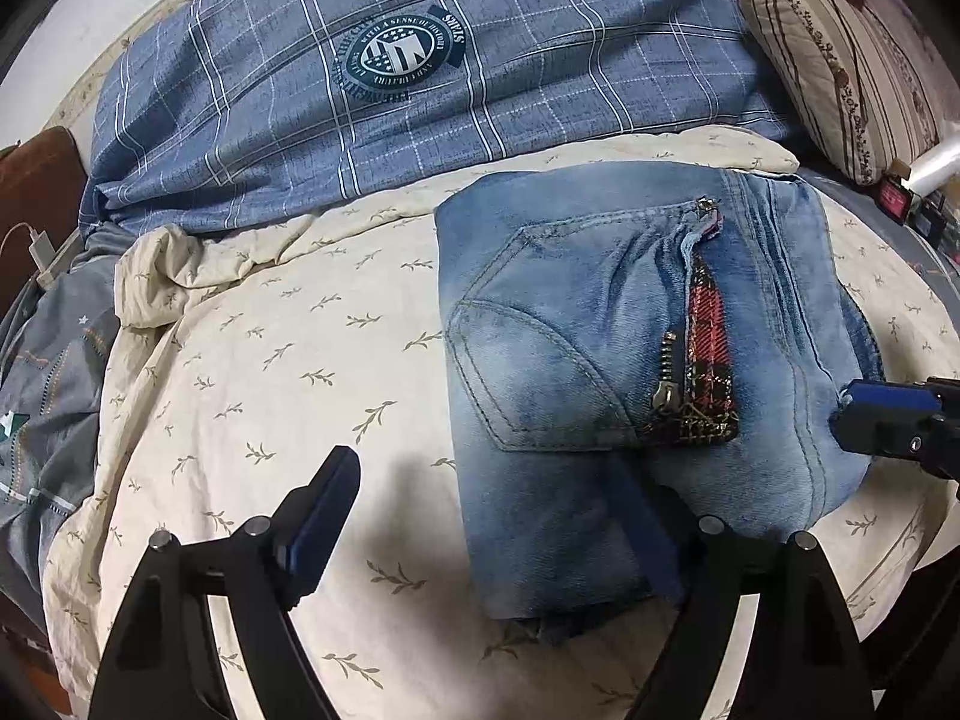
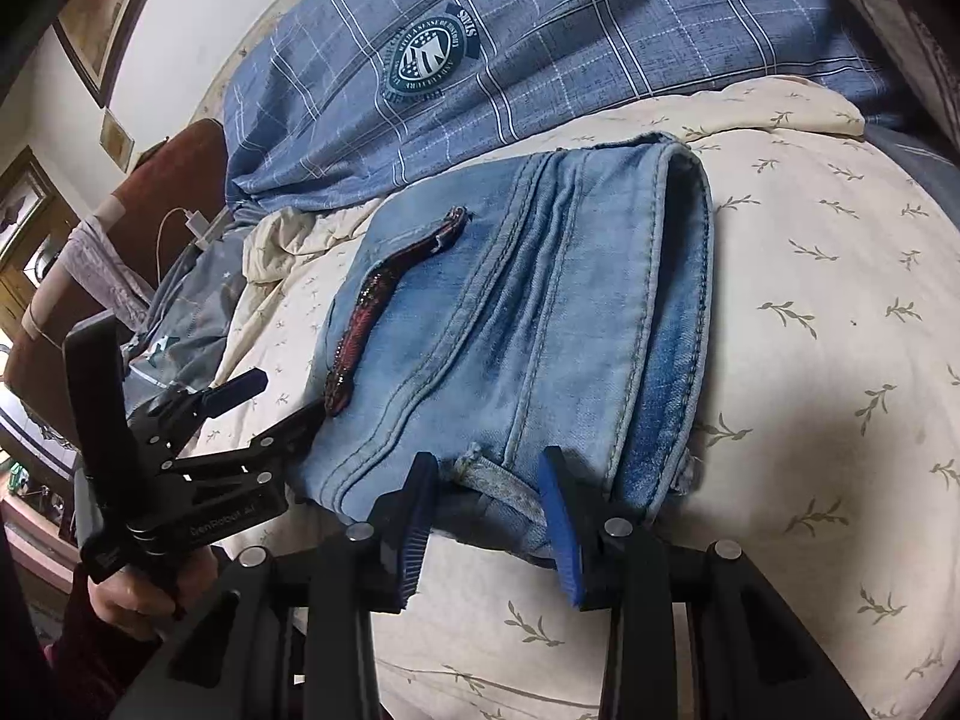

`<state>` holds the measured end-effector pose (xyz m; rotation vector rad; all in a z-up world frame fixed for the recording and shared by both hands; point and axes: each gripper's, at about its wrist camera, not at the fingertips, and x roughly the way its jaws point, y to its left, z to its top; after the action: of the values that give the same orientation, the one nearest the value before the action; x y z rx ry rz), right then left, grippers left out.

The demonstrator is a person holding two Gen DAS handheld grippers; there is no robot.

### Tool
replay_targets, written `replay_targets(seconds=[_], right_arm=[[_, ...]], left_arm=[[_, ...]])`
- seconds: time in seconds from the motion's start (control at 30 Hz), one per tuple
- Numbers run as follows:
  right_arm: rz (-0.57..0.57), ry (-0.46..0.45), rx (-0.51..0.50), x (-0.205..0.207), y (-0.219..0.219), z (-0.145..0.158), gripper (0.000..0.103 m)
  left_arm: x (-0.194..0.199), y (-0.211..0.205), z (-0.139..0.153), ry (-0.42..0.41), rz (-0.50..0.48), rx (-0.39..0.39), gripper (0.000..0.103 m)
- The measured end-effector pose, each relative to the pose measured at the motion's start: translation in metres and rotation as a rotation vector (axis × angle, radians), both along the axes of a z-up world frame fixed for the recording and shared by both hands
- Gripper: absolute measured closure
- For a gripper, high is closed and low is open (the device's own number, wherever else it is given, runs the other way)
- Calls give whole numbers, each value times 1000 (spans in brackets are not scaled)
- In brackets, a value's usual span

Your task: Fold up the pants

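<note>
Currently the pants [image 1: 636, 354] lie folded into a compact block on the cream leaf-print quilt [image 1: 252, 372], toward the right half of the bed. Long axis of the block runs from the near edge of the bed toward the blue plaid duvet [image 1: 372, 96] at the far side; the zip with red plaid lining [image 1: 705, 354] runs along that same axis. In the right wrist view the folded edge [image 2: 684, 312] faces right, raw hems toward the camera. Left gripper [image 1: 492, 516]: jaws wide apart, holding nothing; its right finger lies against or under the near-left corner of the block, the other finger over bare quilt. Right gripper [image 2: 489, 516]: jaws moderately open, straddling the near hem edge, pads not closed on cloth. Open quilt lies left of the block and, in the right wrist view, to its right. A striped pillow [image 1: 840, 78] sits at the far right corner; a bunched quilt fold [image 1: 162, 276] sits at the left edge.
</note>
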<state>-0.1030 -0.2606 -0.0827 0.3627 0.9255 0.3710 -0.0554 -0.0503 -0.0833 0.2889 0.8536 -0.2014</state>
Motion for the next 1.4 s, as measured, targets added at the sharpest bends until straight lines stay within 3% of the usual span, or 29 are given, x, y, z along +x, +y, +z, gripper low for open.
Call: replay_targets(seconds=[0.37,0.5,0.67,0.77,0.9,1.13,1.27,1.4], right_arm=[[21,-23,-42,-2,6,0,64],[22,-32,-52,-2,7,2,64],[12,-49,3,-3,0,12,63],[-23,-117,68,-9,-14,26,63],[-82,-173,52,-13,-21,34,63],[-146,-193,1,10,-23,44,63],[-172,-203,-9,33,-24,48,63],[-191,-195,26,56,-26,49,63]], left_arm=[[1,2,0,-4,-2,-8,16],[4,5,0,-4,17,-15,10],[8,16,9,4,28,-103,10],[7,24,22,-48,38,-172,10],[1,28,38,-136,33,-209,10],[14,12,14,-1,-10,-162,10],[12,8,15,-20,-20,-143,10],[21,12,34,-29,-25,-211,10]])
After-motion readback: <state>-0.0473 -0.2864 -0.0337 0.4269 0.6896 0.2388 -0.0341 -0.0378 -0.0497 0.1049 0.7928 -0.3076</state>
